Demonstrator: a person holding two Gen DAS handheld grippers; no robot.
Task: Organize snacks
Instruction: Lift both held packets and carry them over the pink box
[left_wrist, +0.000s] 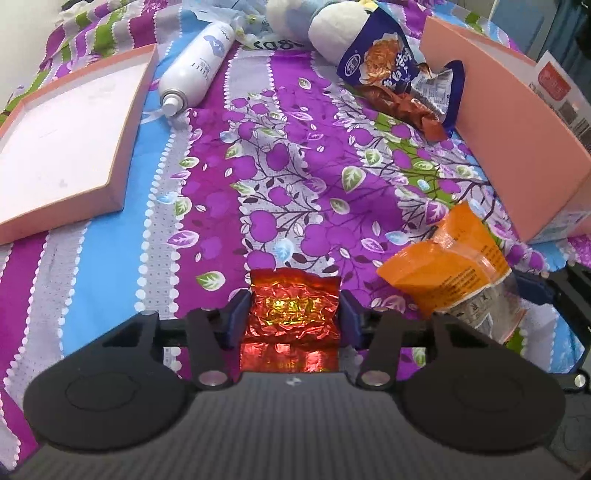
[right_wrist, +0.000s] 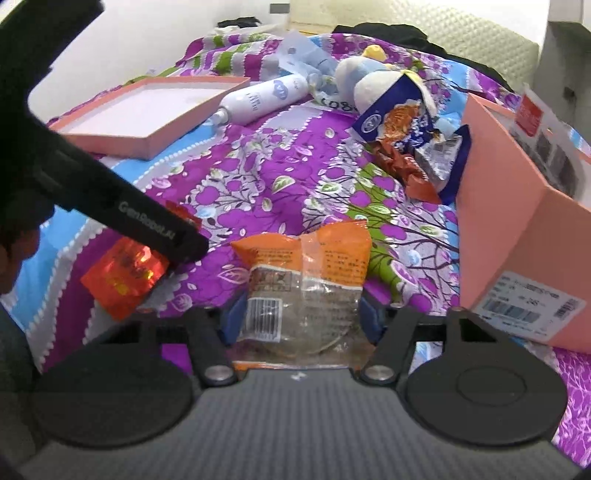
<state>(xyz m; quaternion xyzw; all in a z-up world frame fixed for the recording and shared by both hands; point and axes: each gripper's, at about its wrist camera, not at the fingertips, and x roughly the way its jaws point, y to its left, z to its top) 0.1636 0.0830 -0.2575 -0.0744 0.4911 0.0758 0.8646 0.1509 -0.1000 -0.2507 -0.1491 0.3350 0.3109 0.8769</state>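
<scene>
My left gripper (left_wrist: 294, 308) is shut on a red foil snack packet (left_wrist: 293, 299), held just above the purple bedspread; the packet also shows in the right wrist view (right_wrist: 122, 275). My right gripper (right_wrist: 298, 314) is shut on an orange-and-clear snack bag (right_wrist: 304, 273), which also shows in the left wrist view (left_wrist: 454, 273), to the right of the left gripper. A blue noodle snack bag (left_wrist: 384, 55) and a brown wrapper (left_wrist: 406, 107) lie ahead beside the pink box (left_wrist: 517, 147).
A pink box lid (left_wrist: 66, 147) lies open at the left. A white spray bottle (left_wrist: 195, 70) and a plush toy (left_wrist: 332, 26) lie at the far end of the bed. The tall pink box (right_wrist: 517, 221) stands at the right.
</scene>
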